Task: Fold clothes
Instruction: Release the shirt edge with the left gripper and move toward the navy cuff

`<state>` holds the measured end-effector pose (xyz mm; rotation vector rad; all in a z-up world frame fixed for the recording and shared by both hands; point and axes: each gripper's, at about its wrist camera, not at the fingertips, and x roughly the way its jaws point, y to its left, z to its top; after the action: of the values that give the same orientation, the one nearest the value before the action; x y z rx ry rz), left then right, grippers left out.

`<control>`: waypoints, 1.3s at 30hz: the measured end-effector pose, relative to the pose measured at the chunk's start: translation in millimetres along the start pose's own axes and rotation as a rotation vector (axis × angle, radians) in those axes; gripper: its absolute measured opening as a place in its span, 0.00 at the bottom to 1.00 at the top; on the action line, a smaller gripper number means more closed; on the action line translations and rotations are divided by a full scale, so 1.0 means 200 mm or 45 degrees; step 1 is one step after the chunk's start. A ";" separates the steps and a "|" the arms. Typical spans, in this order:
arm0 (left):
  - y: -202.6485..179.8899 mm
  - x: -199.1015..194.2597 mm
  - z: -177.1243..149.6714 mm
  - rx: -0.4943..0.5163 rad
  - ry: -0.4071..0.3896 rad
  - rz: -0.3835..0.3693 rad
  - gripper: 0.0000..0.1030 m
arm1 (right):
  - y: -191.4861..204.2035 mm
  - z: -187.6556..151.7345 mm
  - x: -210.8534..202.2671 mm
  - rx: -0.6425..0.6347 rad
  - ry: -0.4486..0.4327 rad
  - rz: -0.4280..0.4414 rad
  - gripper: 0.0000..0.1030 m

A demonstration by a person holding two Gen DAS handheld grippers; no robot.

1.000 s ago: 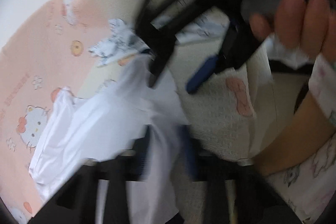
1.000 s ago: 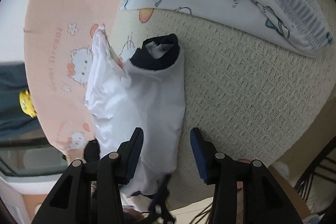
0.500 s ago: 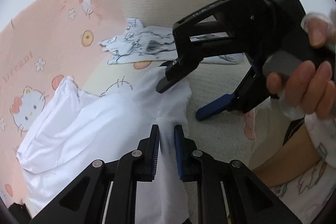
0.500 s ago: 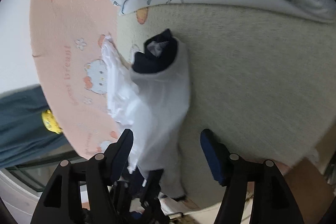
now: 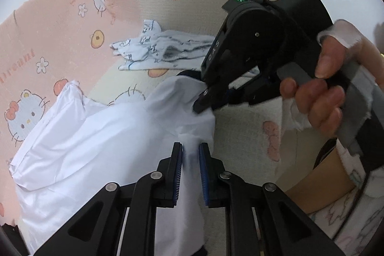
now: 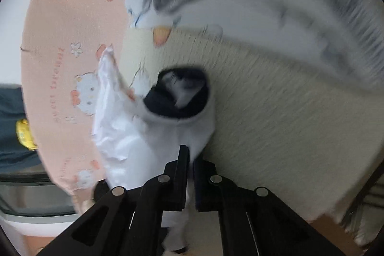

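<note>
Bed cover [image 5: 60,23], pink with cartoon-cat print, cream knit section [image 6: 276,107] on the right of it. White shirt [image 5: 100,136] lies crumpled across both, bulk on the pink side, one end drawn up toward the grippers; dark navy collar [image 6: 177,100] stands open on the cream part, seen from the right wrist. Printed pale garment [image 5: 163,49] heaped farther back on the cover, apart from the shirt; blurred in the right wrist view. Left gripper [image 5: 190,155]: jaws nearly together, a narrow gap filled by a bunched fold of shirt, blue pads [image 5: 178,172] pressing it from both sides. Right gripper [image 5: 207,100]: seen from the left wrist camera, tips pressed into the shirt just below the collar; own camera [image 6: 189,164] shows its jaws almost closed with white cloth between them. Both pinch the same end of the shirt, right gripper just beyond the left. Hand [image 5: 321,92] wraps the right gripper's handle, fingers on the trigger.
</note>
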<state>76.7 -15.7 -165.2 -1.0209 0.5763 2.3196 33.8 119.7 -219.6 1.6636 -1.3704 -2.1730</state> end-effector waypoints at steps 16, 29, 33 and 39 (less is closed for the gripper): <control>-0.03 -0.10 0.09 -0.092 0.028 -0.035 0.38 | -0.02 0.11 -0.18 -0.042 -0.085 0.029 0.39; 0.23 -0.07 0.25 -0.217 0.020 0.095 0.64 | -0.02 0.13 -0.26 -0.105 -0.116 0.006 0.39; 0.27 0.00 0.33 -0.209 0.037 0.102 0.65 | -0.05 0.16 -0.26 -0.034 -0.105 -0.001 0.39; 0.36 0.21 0.46 -0.229 0.101 -0.020 0.64 | -0.09 0.22 -0.24 0.108 -0.093 0.012 0.39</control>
<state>-41.3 -5.7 -128.9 -1.1997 0.3935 2.3587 25.3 182.2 -196.5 1.6169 -1.5066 -2.2209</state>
